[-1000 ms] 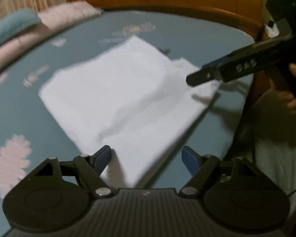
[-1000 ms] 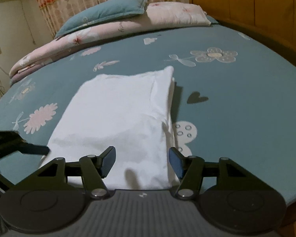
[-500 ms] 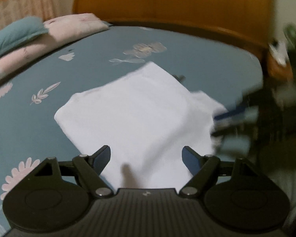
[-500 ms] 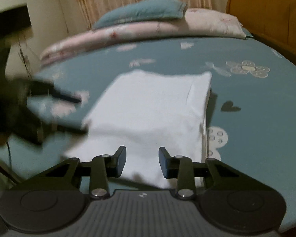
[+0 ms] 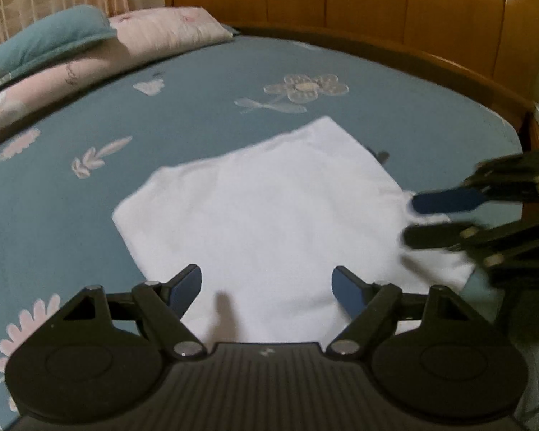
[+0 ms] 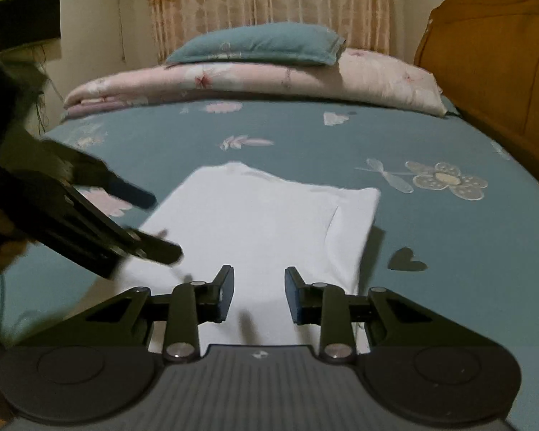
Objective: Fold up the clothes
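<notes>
We see a folded cloth (image 6: 269, 222) lying flat on the bed (image 6: 431, 251), near its front edge. The left gripper (image 6: 161, 222) is at the left side of the cloth, and the right gripper (image 6: 258, 292) is at its near edge. Both seem to be just above it, but the view is blurry. Behind the cloth, at the far end of the bed, a pillow (image 6: 258, 45) lies on a folded blanket (image 6: 251, 80). The headboard (image 6: 492, 61) stands on the right.
</notes>
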`<state>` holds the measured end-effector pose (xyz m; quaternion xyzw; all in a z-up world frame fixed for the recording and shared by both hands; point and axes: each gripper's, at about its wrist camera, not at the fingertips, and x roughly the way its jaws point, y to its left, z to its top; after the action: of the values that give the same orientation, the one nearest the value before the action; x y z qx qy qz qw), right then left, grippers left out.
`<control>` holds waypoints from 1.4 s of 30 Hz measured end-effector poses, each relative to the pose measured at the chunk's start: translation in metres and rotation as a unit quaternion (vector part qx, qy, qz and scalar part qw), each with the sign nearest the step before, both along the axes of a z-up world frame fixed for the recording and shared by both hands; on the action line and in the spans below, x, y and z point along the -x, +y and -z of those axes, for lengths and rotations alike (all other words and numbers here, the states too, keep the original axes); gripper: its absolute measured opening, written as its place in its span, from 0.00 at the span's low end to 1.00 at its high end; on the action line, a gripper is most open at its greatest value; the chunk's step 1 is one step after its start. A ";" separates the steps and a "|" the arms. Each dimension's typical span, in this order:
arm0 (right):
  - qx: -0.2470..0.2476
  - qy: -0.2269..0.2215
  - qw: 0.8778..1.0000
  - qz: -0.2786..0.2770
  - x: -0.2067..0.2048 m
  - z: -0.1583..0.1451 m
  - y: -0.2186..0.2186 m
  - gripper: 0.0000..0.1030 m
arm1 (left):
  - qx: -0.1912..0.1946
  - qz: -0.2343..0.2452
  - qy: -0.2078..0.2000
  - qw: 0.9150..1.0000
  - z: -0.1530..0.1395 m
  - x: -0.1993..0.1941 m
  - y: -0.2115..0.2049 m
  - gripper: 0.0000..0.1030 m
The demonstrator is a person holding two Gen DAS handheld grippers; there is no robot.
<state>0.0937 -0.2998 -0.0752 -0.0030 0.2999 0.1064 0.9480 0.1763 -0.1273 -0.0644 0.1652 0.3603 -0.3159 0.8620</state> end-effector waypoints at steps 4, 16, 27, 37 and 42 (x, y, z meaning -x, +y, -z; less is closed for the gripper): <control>0.011 0.035 0.999 0.025 -0.010 0.033 -0.015 0.24 | 0.003 -0.009 0.023 1.000 0.020 -0.011 -0.003 0.78; -0.010 0.006 0.999 0.052 -0.063 0.000 -0.039 0.20 | 0.029 -0.034 0.000 0.999 0.008 -0.058 0.003 0.80; -0.042 0.030 0.994 0.096 -0.130 0.028 -0.079 0.22 | 0.055 -0.063 0.005 0.996 0.030 -0.098 0.002 0.79; -0.202 0.053 0.972 0.106 -0.124 0.046 -0.125 0.23 | 0.086 -0.018 -0.018 0.996 0.016 -0.098 -0.023 0.79; -0.187 0.025 0.978 0.090 -0.130 0.043 -0.122 0.04 | 0.074 0.008 -0.017 0.997 0.023 -0.101 -0.038 0.79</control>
<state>0.2236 -0.4221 -0.1181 0.2041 0.2973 0.0750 0.9297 0.2778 -0.1657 -0.0877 0.1093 0.3200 -0.3457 0.8753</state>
